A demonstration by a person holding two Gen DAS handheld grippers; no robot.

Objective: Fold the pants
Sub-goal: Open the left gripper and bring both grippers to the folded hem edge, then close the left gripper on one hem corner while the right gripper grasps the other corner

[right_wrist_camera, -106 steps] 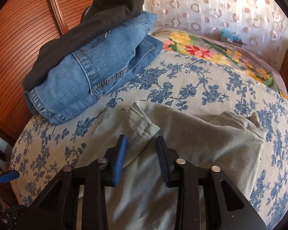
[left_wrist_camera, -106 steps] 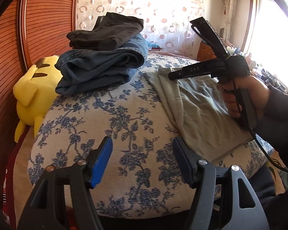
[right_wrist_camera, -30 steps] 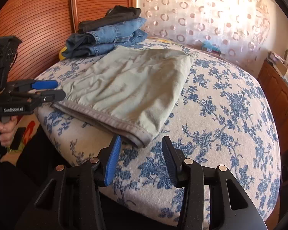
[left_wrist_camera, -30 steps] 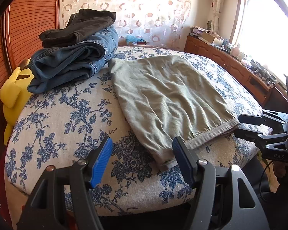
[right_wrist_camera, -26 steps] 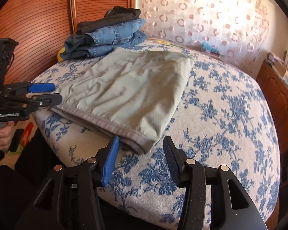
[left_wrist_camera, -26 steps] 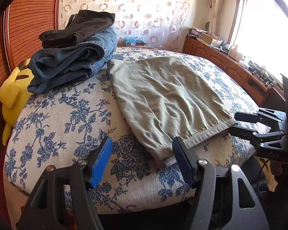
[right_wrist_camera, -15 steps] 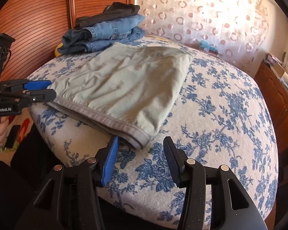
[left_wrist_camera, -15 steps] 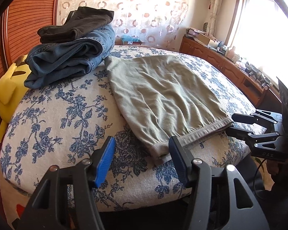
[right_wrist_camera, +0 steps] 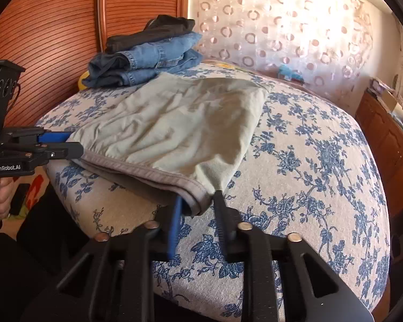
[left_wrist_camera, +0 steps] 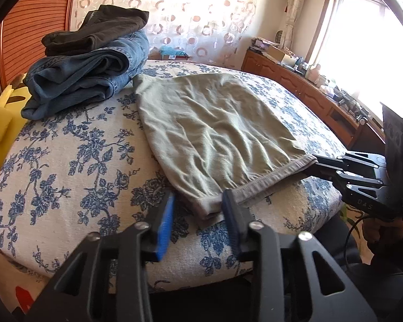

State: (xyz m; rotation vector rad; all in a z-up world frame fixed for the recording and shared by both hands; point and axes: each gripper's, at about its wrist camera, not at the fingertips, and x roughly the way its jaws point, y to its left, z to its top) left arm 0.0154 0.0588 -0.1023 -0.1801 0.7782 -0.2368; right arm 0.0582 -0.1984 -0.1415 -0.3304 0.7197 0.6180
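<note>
Pale green pants lie flat on the floral bed, waistband hem toward me; they also show in the right wrist view. My left gripper is open, its fingers on either side of the near left hem corner. My right gripper is open, its fingers on either side of the near right hem corner. Each gripper shows in the other's view, the right gripper at the hem's right end and the left gripper at its left end.
A stack of folded blue jeans with dark pants on top sits at the bed's far left. A yellow plush toy lies by the wooden headboard. A wooden dresser stands at the right under the window.
Both grippers have moved forward to the hem corners and their jaws have narrowed around the cloth. The hem now lies between the fingers of each.
</note>
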